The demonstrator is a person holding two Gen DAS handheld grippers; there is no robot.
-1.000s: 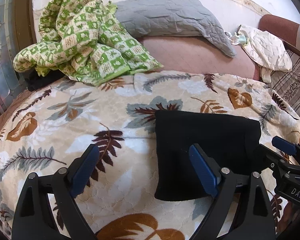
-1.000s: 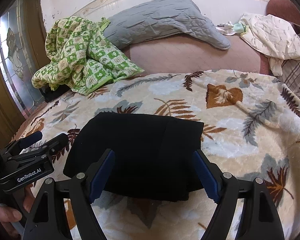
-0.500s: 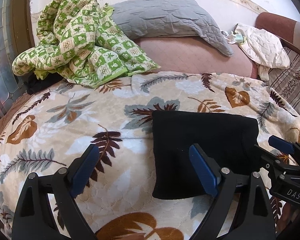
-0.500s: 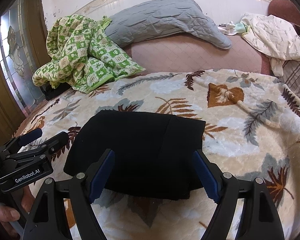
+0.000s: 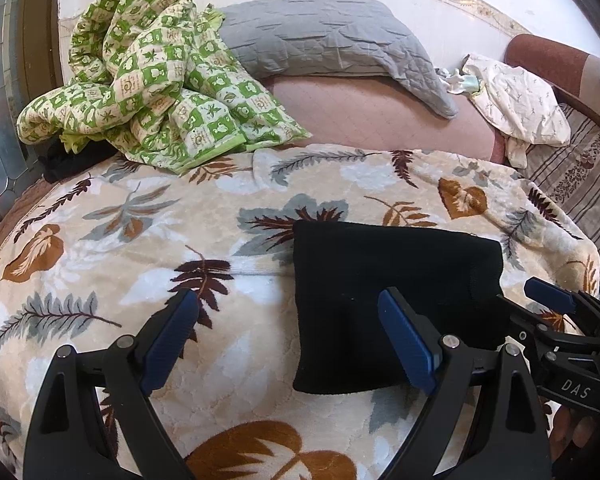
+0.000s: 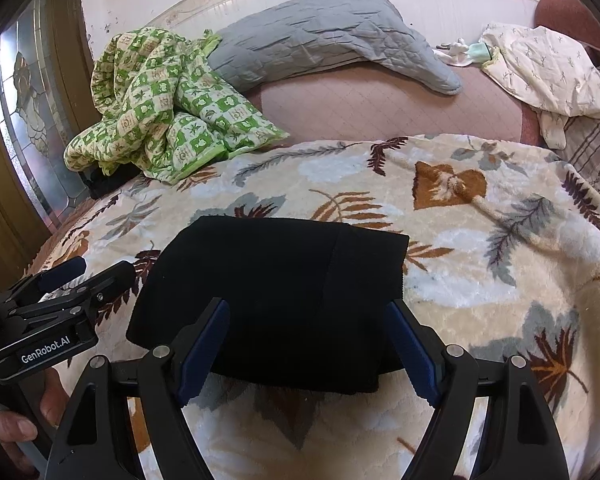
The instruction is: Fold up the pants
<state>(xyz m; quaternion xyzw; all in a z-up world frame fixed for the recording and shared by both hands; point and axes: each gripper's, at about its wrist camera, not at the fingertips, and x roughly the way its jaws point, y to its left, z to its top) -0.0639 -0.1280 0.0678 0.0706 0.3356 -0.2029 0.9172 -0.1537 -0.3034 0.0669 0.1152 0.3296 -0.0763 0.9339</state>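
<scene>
The left gripper (image 5: 288, 340) and right gripper (image 6: 306, 346) both point forward side by side, their 2 blue-padded fingers (image 5: 406, 344) spread wide, gripping nothing.

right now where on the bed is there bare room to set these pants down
Bare leaf-print blanket lies left of the folded black pants, below the green checked quilt. Another patch lies right of the pants. The head end is crowded by the grey pillow.

Bare leaf blanket (image 5: 148, 264) surrounds pants (image 5: 380, 280); green quilt (image 5: 160, 92) behind.
</scene>
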